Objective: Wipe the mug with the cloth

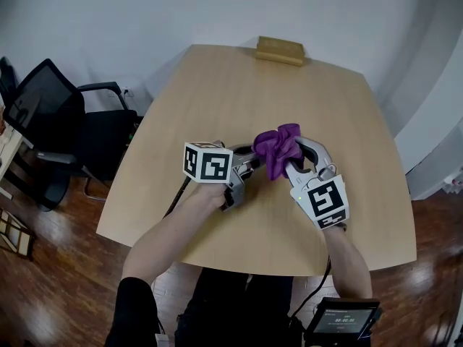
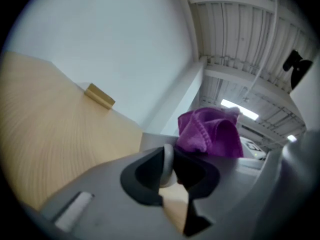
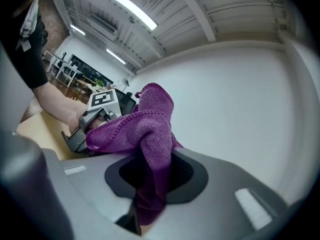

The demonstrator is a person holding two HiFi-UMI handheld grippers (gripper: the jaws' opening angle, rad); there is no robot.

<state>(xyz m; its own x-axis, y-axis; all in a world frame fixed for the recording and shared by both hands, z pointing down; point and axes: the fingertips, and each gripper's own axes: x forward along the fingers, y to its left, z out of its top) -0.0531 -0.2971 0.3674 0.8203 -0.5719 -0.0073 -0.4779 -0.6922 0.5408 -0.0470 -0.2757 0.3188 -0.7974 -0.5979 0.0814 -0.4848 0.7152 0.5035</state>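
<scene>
From above, we see a person's two forearms meeting over the middle of a pale wooden table (image 1: 217,85). The left gripper (image 1: 249,161) and right gripper (image 1: 293,161) almost touch, with a bunched purple cloth (image 1: 277,147) between them, held up off the tabletop. The mug is hidden here behind the cloth and the grippers.

The left gripper view shows what the overhead one does not: its claw pinches a pale curved rim, the mug (image 2: 168,165), between dark pads, with the cloth just beyond. The right gripper view shows its claw pressed together on a hanging fold of the cloth.

The table is bare around the hands. A small wooden block (image 1: 279,50) sits at the far edge, well apart. A black office chair (image 1: 51,114) stands off the left edge.
</scene>
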